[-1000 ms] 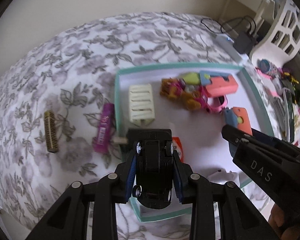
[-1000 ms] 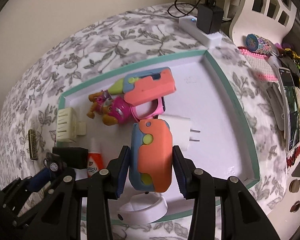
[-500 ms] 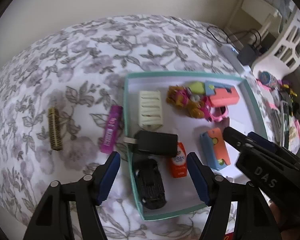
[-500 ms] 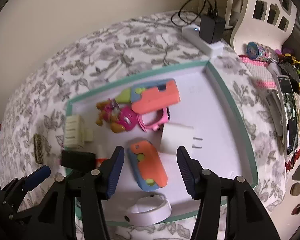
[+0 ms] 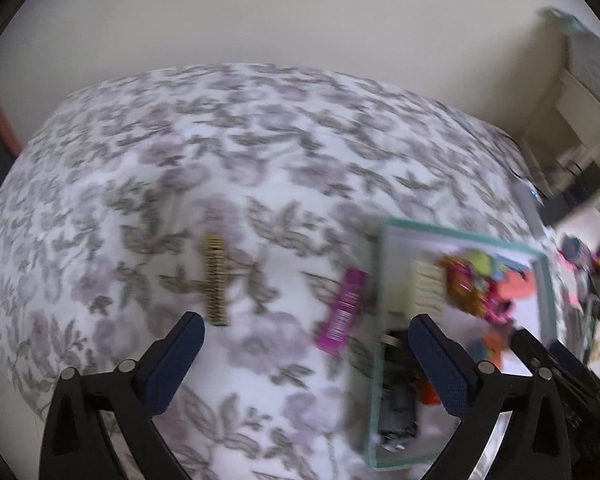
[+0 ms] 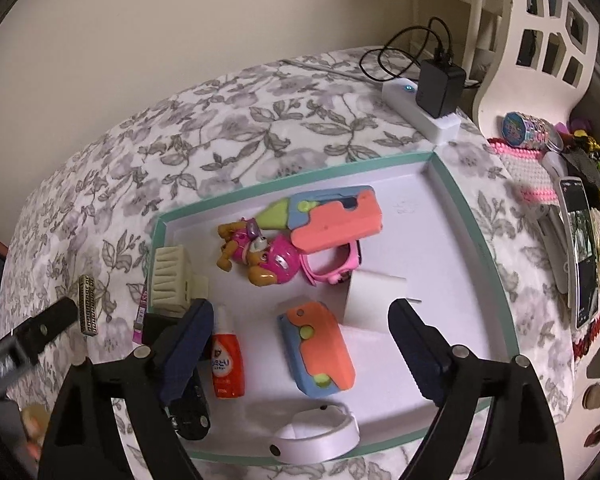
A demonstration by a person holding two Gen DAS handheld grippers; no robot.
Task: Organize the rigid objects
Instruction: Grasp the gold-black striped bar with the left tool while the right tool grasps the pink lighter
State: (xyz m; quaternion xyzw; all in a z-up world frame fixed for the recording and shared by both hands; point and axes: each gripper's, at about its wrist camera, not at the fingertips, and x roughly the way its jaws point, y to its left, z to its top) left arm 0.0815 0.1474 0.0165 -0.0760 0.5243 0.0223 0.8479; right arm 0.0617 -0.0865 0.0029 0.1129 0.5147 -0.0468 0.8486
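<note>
Fingers of both the left gripper (image 5: 306, 360) and right gripper (image 6: 300, 344) are spread wide, holding nothing. Centre frame, a teal-rimmed white tray (image 6: 466, 216) holds an orange-and-blue plastic toy block (image 6: 320, 348).

Left wrist view: heavy motion blur throughout; grey floral-print cloth (image 5: 228, 168) and teal-rimmed white tray (image 5: 546, 292) smeared. Right wrist view: sharp, evenly lit, soft indoor light, faint shadows under tray contents. Both: strong fisheye curvature, black vignette at the corners.
</note>
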